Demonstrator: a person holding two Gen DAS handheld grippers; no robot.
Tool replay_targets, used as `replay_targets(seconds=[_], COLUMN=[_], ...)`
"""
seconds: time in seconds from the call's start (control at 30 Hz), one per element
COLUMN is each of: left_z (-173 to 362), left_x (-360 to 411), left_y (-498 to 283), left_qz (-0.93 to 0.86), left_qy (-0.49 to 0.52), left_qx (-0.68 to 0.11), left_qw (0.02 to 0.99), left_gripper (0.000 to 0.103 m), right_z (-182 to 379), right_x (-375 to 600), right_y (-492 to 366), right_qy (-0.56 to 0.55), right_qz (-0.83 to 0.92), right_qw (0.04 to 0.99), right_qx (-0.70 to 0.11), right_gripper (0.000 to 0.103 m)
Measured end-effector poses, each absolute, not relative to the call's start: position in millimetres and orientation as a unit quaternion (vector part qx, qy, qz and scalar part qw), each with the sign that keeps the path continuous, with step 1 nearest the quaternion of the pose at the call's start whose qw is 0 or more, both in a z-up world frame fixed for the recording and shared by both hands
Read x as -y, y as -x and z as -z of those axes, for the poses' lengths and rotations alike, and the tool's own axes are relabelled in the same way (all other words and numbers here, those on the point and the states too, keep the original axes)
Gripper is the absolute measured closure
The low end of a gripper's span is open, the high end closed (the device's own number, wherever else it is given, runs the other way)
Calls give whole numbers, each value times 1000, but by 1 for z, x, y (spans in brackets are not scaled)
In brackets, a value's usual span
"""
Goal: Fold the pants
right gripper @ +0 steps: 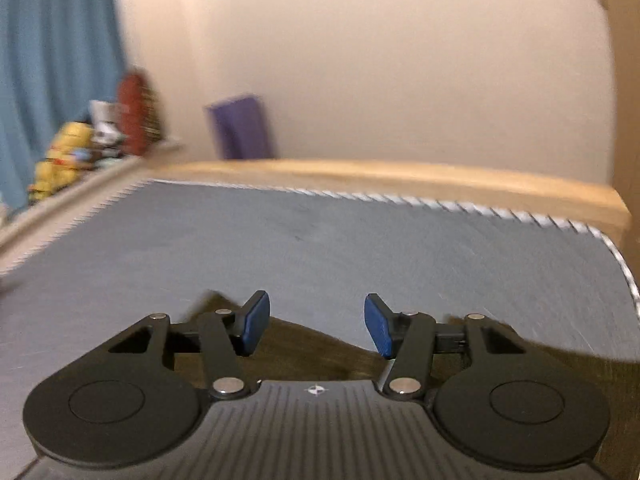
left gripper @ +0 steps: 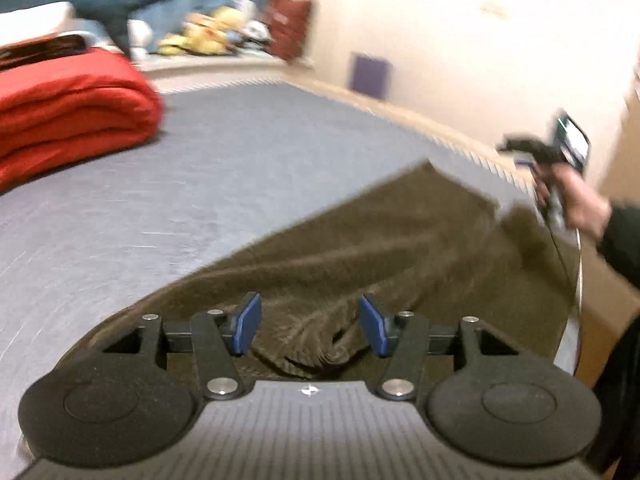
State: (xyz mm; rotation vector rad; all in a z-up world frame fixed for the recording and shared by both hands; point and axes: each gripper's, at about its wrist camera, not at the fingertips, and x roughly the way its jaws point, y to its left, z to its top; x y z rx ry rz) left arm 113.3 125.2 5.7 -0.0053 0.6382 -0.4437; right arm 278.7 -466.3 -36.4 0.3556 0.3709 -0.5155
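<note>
The dark olive-brown pants lie spread on the grey-blue bed sheet. My left gripper is open, its blue pads either side of a bunched fold of the pants, not closed on it. The right gripper, held in a hand, shows at the right of the left wrist view, beyond the pants' far end. In the right wrist view my right gripper is open and empty, just above an edge of the pants. Both views are blurred by motion.
A folded red blanket lies on the bed at far left. Stuffed toys and a dark red cushion sit on the ledge by the blue curtain. The wooden bed frame and wall run along the far side.
</note>
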Motion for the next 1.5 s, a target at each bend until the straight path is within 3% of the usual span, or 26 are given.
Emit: replay_targets(seconds=[0.1, 0.3, 0.5, 0.53, 0.6, 0.7, 0.8, 0.93, 1.03, 1.1, 1.2, 1.5], left_z=[-25, -38, -10, 3, 22, 31, 38, 50, 62, 67, 74, 96], left_x=[-146, -187, -237, -248, -261, -268, -273, -273, -271, -273, -277, -262], left_y=[-88, -19, 17, 18, 13, 14, 10, 0, -8, -16, -22, -44], left_qz=[150, 38, -31, -38, -79, -86, -50, -10, -14, -18, -28, -14], left_qy=[48, 93, 129, 152, 165, 146, 185, 207, 202, 214, 224, 202], left_qx=[-294, -266, -290, -308, -348, -356, -377, -396, -410, -423, -445, -481], left_qw=[943, 959, 948, 938, 919, 919, 906, 894, 889, 880, 867, 853], left_gripper=[37, 37, 37, 39, 63, 70, 70, 57, 44, 36, 25, 25], right_z=[-5, -73, -71, -63, -40, -4, 15, 42, 56, 64, 76, 87], right_x=[437, 366, 274, 256, 218, 158, 121, 91, 78, 75, 72, 78], right_y=[-257, -191, -118, -108, -84, -41, -1, 12, 17, 20, 27, 31], right_qy=[-158, -127, -42, -21, 20, 98, 148, 188, 221, 243, 275, 315], right_qz=[157, -9, -196, -228, -294, -389, -460, -503, -538, -546, -546, -548], right_qw=[962, 986, 971, 963, 941, 893, 849, 806, 767, 752, 737, 721], right_qx=[-159, -110, -130, -142, -167, -204, -212, -249, -271, -278, -290, -283], right_gripper=[48, 48, 48, 48, 53, 68, 68, 68, 62, 53, 51, 54])
